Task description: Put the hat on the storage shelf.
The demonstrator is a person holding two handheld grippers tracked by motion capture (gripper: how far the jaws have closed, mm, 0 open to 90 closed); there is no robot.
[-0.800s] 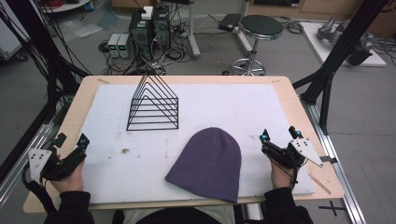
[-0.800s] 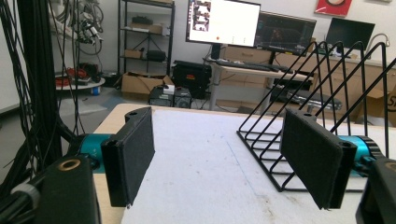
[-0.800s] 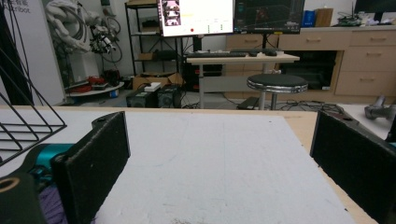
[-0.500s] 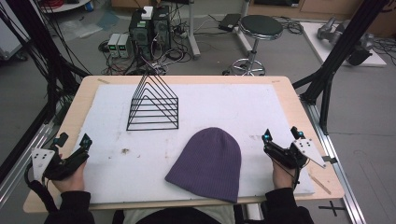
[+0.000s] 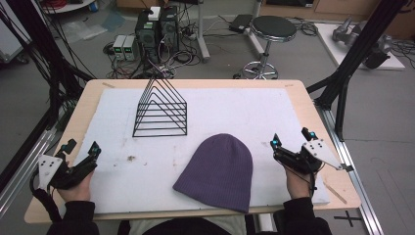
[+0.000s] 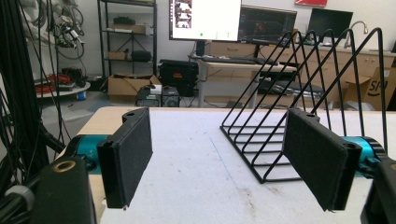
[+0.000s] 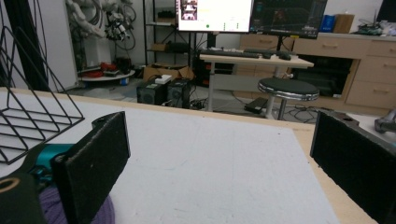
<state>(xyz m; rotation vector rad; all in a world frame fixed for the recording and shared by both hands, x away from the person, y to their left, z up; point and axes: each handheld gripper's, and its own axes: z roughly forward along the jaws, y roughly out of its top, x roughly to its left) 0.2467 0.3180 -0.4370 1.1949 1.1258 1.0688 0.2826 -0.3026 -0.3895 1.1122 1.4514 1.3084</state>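
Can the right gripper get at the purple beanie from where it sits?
Probably yes. The right gripper rests on the table just beside the purple beanie, jaws open, with bare white mat between them. The wire rack stands farther back, out of the way.

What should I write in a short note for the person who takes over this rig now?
Left gripper: open, empty, at the table's near left edge.
Right gripper: open, empty, at the near right, just right of the hat.
Hat: purple, flat on the white mat, near middle edge.
Rack: black wire, upright, behind the hat to the left.
Done: nothing visible; neither gripper touches the hat or rack.
Left: probably pick up the hat; the rack may be its place.
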